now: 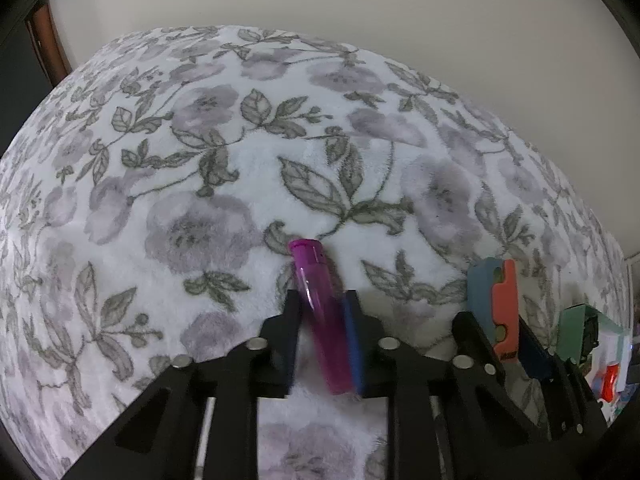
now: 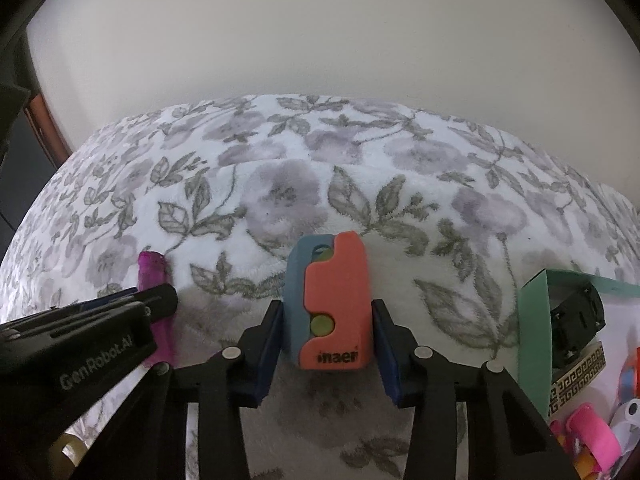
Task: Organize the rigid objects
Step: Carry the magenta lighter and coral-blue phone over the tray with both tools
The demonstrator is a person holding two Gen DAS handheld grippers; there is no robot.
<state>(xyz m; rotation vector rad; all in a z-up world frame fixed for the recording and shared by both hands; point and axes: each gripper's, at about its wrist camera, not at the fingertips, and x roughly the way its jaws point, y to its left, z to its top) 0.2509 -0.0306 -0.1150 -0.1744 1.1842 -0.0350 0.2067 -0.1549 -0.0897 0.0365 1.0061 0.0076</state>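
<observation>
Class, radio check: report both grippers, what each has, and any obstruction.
Left gripper shut on purple lighter. Right gripper shut on orange-and-blue block. Green box to the right, not obstructing.

A home bedroom, by the look: a plush floral blanket (image 1: pixel 200 152) spread against a plain wall (image 1: pixel 360 8).

A translucent purple lighter (image 1: pixel 318 312) lay lengthwise on the floral blanket (image 1: pixel 200 160). Near it, to the right, stood an orange-and-blue block (image 2: pixel 330 304) with green discs, upright.
</observation>
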